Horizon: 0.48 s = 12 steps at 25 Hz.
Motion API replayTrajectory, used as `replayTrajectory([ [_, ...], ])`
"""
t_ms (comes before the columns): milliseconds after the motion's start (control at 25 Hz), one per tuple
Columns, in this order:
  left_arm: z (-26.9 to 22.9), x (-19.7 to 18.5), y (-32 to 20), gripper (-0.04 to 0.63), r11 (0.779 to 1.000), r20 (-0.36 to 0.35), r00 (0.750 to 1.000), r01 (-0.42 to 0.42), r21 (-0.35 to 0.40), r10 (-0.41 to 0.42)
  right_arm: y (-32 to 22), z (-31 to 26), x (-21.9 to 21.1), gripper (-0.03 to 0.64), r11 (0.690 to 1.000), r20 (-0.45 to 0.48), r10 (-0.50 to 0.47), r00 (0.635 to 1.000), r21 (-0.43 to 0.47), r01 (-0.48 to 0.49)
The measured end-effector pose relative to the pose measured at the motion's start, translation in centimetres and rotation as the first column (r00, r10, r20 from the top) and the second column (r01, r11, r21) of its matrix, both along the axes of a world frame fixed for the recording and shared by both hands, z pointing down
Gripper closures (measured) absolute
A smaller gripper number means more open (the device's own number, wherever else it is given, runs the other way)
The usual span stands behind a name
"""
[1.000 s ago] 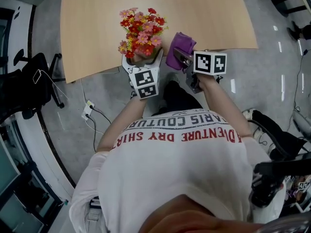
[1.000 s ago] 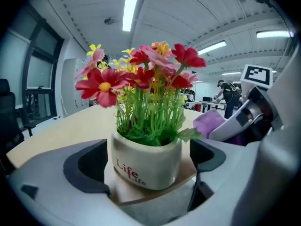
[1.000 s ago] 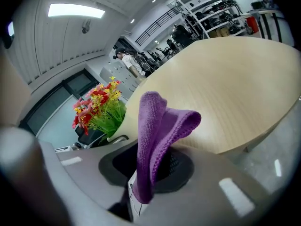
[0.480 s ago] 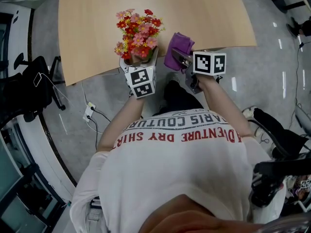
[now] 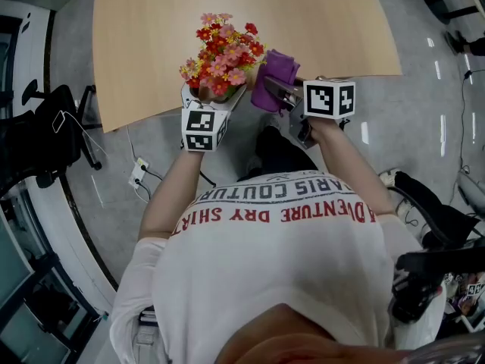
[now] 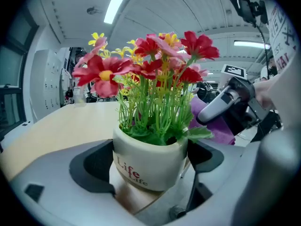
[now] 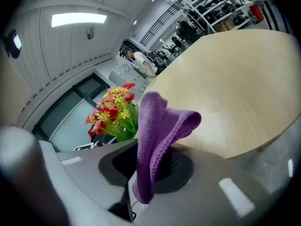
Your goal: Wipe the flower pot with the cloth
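Closing round the flower pot [image 6: 146,161], left tongs [image 6: 151,171] are gripping it; right tongs [image 7: 150,166] are pinching the cloth [image 7: 157,126], not wiping yet.

- The flower pot [image 6: 146,160] in the left tool [image 6: 150,167]: smooth, glossy cream glaze, ceramic by its look, with red print.
- The flowers [image 6: 155,65] above that tool: matt, cloth-like petals on shiny, plastic-looking green stems.
- The cloth [image 7: 157,126] in the right tool [image 7: 148,169]: purple, matt, with a nubbly knitted weave.
- Both tools: smooth matt grey plastic shells with black inner pads.
- The surface [image 7: 235,88] beyond the right tool: pale wood grain, smooth, low sheen.
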<state>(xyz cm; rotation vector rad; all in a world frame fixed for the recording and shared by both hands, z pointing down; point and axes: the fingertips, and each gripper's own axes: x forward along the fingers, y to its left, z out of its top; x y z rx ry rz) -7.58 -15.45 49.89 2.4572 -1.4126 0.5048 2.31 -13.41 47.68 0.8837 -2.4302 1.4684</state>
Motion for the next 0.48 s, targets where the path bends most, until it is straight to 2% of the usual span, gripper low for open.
replayTrajectory([
  [280,0.1,0.6,-0.1,0.095,0.99,0.016,0.99,-0.141,-0.023,0.141,-0.4,-1.0,-1.2,0.558,0.999,0.031,-0.05,0.998,0.019,0.05],
  [480,0.1,0.7,-0.1,0.095,0.981,0.026,0.981,-0.193,-0.038,0.194,-0.6,-1.1,-1.9,0.558,0.997,0.033,-0.079,0.996,0.022,0.078],
])
